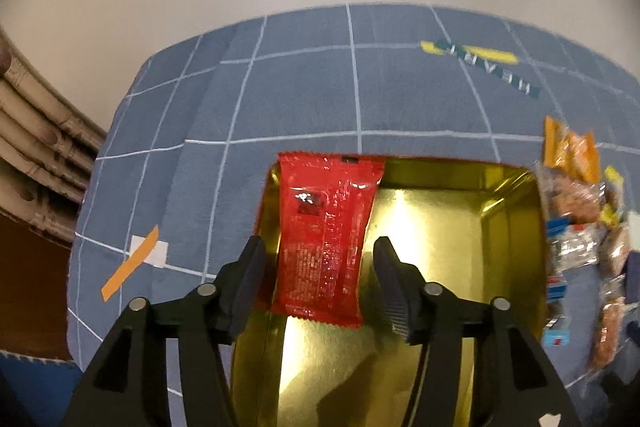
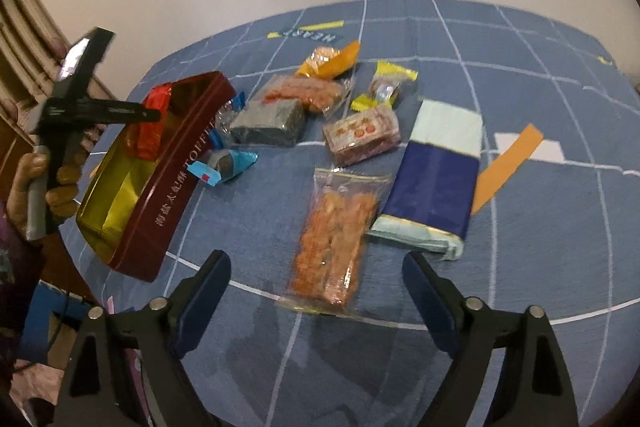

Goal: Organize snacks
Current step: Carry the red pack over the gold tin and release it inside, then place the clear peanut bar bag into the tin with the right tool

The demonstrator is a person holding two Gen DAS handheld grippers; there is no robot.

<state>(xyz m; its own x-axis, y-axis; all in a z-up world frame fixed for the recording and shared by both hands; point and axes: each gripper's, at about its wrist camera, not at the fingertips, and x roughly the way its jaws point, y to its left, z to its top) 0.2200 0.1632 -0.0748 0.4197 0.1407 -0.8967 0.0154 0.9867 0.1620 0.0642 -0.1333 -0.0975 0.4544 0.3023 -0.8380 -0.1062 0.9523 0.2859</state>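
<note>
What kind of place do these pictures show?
Probably a room in a home: a table under a blue checked cloth against a plain wall, with packed snacks and a toffee tin on it.

Glossy red plastic packet in shiny gold metal tin.
</note>
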